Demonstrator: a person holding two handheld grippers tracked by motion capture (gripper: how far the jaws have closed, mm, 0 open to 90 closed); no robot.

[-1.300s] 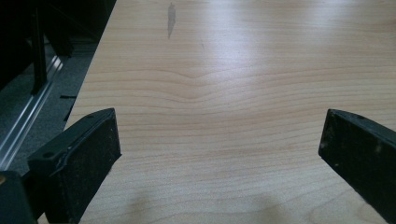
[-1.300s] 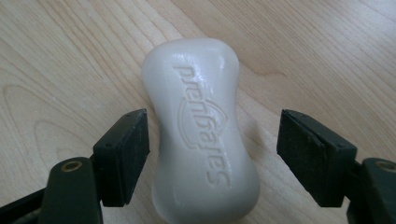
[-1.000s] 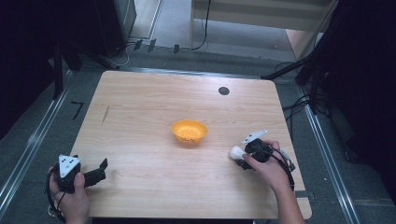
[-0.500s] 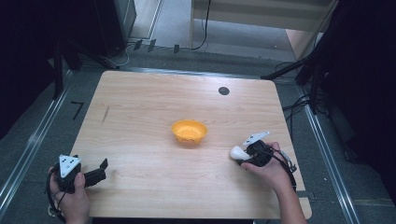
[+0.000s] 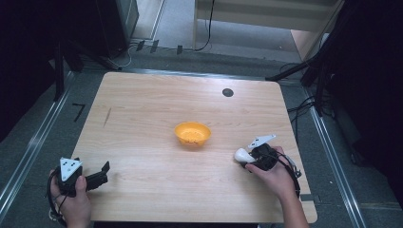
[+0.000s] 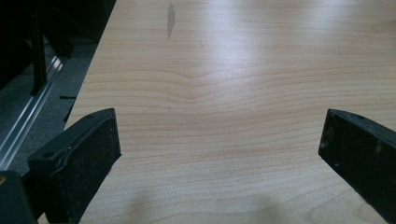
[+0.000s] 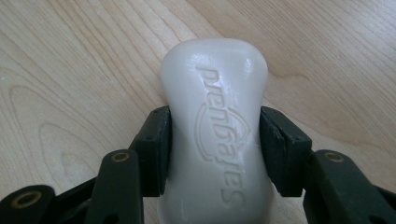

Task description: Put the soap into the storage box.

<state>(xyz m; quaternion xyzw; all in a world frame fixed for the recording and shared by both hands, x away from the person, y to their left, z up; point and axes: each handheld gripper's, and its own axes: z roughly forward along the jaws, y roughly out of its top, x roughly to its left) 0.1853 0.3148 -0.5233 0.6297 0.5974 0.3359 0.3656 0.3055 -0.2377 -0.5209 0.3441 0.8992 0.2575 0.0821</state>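
Note:
A white bar of soap [image 7: 215, 154] with raised lettering lies on the wooden table [image 5: 142, 104]. My right gripper [image 7: 215, 116] is shut on it, one pad pressing each long side. Its jaws have just been closing with the soap between them. In the high view the soap [image 5: 241, 154] pokes out left of the right gripper [image 5: 248, 159], right of centre on the table. My left gripper [image 5: 100, 175] rests near the table's front left corner. In its own view, the left gripper [image 6: 219, 126] is open over bare wood.
An orange bowl [image 5: 192, 133] sits mid-table, left of and beyond the soap. A small dark round spot [image 5: 227, 92] marks the far side of the table. Metal rails and cables run along the floor past both side edges.
The right hand has shifted its hold slightly on its gripper at the soap. The soap, the bowl and the left gripper stay where they were.

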